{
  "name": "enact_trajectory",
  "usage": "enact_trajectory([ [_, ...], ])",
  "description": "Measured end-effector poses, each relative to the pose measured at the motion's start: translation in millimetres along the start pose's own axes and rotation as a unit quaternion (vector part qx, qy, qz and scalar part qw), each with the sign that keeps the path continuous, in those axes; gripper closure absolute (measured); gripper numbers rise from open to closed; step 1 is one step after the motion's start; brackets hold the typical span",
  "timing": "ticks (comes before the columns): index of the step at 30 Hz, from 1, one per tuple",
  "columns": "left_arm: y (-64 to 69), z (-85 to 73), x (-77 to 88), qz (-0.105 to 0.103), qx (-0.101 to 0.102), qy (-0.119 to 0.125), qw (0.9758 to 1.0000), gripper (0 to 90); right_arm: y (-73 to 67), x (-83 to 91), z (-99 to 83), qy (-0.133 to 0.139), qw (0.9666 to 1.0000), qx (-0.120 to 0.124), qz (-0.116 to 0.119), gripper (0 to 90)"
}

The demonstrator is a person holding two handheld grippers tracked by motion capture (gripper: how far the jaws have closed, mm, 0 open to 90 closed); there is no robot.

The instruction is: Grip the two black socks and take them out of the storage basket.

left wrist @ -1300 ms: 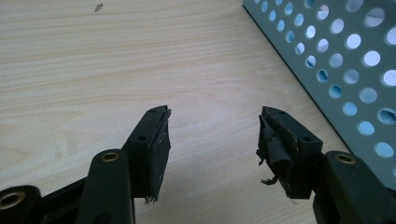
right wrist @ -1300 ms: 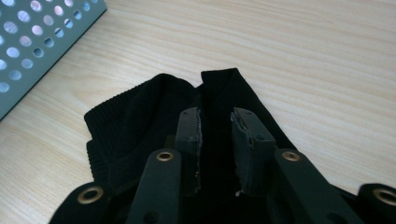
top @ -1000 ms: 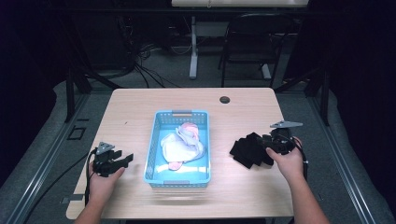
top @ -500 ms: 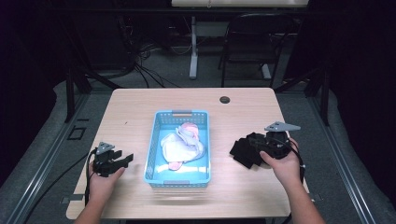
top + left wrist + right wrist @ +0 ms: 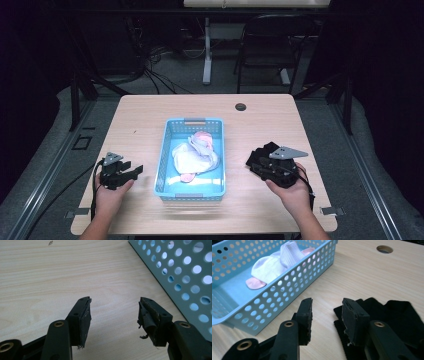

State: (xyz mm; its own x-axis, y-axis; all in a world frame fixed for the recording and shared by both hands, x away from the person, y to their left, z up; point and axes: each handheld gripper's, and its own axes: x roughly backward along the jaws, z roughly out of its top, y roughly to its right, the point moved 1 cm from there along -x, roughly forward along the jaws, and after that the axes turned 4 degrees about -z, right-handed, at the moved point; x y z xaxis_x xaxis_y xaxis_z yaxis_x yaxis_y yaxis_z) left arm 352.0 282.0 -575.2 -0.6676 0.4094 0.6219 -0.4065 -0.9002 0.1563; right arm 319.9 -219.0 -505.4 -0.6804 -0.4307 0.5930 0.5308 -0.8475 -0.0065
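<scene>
Right claw (image 5: 325,315), nearest the camera in the right gripper view, stands with its jaws apart and nothing between the pads; they have just been opening. Compared with a second ago in the high view, the hand has drawn back toward the person's edge of the table (image 5: 280,107), and the dark sock pile (image 5: 261,156) now lies just ahead of the claw rather than under it. My reading is that the black cloth has been let go on the table, so this claw is free for a fresh grasp or a regrip.

Left claw (image 5: 113,315) is likewise open and empty, its frayed pads over bare wood, with the wall of the blue basket (image 5: 185,277) just beside it on one side. It has kept its place at the near left of the table.

Just beyond the right claw, the black socks (image 5: 392,315) lie flat and spread, touching the right jaw's outer side as seen from that camera. Their long axis seems to run roughly from the near edge away toward the far right corner, though the dark fabric hides where cuff and toe are.

Farther off, inside the basket, white and pink socks (image 5: 196,152) sit bunched in the middle, their length running along the basket's long axis, near to far.
</scene>
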Motion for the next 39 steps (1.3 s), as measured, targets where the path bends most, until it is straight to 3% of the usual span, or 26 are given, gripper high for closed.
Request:
enact_trajectory([
  [8,0.8,-0.1,-0.9,-0.001,-0.002,0.0,1.0,43.5,-10.3,-13.5,-17.5,-0.018,0.9998,0.003,0.011,56.2],
  [11,0.9,0.0,-0.8,-0.003,-0.003,0.0,1.0,43.4,-11.8,-19.6,-23.9,-0.026,0.9996,0.012,0.005,55.6],
  [17,1.0,0.2,-1.2,-0.005,-0.006,-0.005,1.0,43.4,-15.4,-30.7,-36.0,-0.044,0.9988,0.006,0.02,53.8],
  [23,2.4,0.8,-1.4,-0.007,-0.006,0.0,1.0,43.4,-20.2,-42.4,-45.8,-0.058,0.9982,0.009,0.016,51.8],
  [25,2.2,0.8,-1.4,-0.008,-0.008,-0.001,0.9999,43.4,-22.3,-47.0,-47.0,-0.071,0.9972,0.022,0.01,51.0],
  [32,3.1,0.7,-2.1,-0.011,-0.008,-0.001,0.9999,43.2,-28.5,-50.1,-46.6,-0.064,0.9971,0.04,0.01,50.8],
  [39,3.1,1.9,-2.6,-0.013,-0.01,0.001,0.9999,42.8,-22.8,-46.8,-45.4,-0.054,0.9983,0.023,0.005,50.0],
])
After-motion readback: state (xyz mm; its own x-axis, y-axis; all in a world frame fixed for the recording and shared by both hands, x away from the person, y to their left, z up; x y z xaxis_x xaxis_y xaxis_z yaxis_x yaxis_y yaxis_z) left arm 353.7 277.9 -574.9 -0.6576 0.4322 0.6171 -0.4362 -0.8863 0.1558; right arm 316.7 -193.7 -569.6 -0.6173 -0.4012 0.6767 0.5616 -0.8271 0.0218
